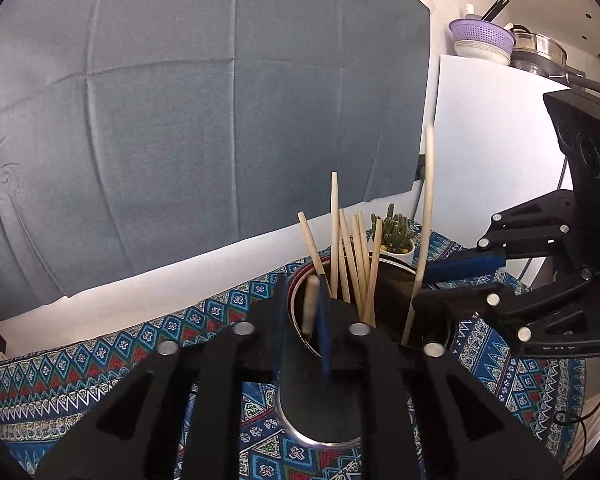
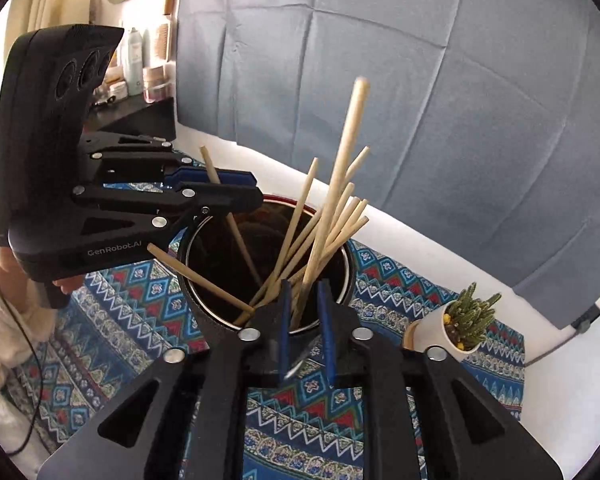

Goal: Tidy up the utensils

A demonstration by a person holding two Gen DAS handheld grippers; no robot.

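Up close, the right hand-held gripper sits slightly parted around a tall chopstick, pads not clearly pinching it. Left hand-held gripper likewise, loose around another chopstick. Both sticks stand in the metal holder on the patterned table, cactus beyond.

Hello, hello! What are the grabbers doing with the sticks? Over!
Left tool, right tool: each slightly open around one chopstick, grip unclear. Chopsticks stand leaning in the round holder. One chopstick rests across the rim. Potted cactus stands clear.
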